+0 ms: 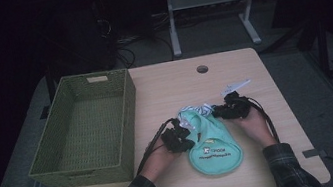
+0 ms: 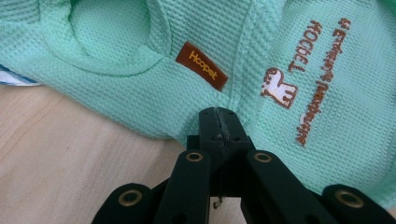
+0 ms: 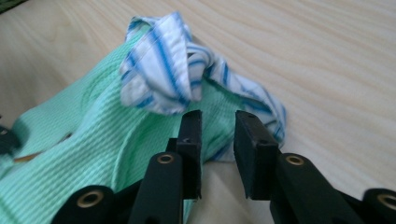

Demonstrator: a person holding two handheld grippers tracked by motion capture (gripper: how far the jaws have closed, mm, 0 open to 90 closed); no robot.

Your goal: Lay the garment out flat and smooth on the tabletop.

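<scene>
A mint green waffle-knit garment (image 1: 213, 148) with a brown "Hoopet" tag (image 2: 204, 65) lies on the wooden table (image 1: 167, 80). Its blue-and-white striped lining (image 3: 159, 70) is bunched at the far end. My left gripper (image 1: 189, 131) sits at the garment's left edge. In the left gripper view its jaws (image 2: 219, 114) are pressed together over the hem of the green fabric (image 2: 116, 93). My right gripper (image 1: 216, 112) is at the garment's upper right. It stands open (image 3: 218, 126), with the jaws just short of the striped bunch and the green cloth (image 3: 93, 154).
A green woven basket (image 1: 128, 110) stands at the table's left, open and with nothing inside. A small whitish plastic piece (image 1: 235, 85) lies beyond the right gripper. A round cable hole (image 1: 202, 69) is near the table's far edge. Desk legs and cables are on the floor behind.
</scene>
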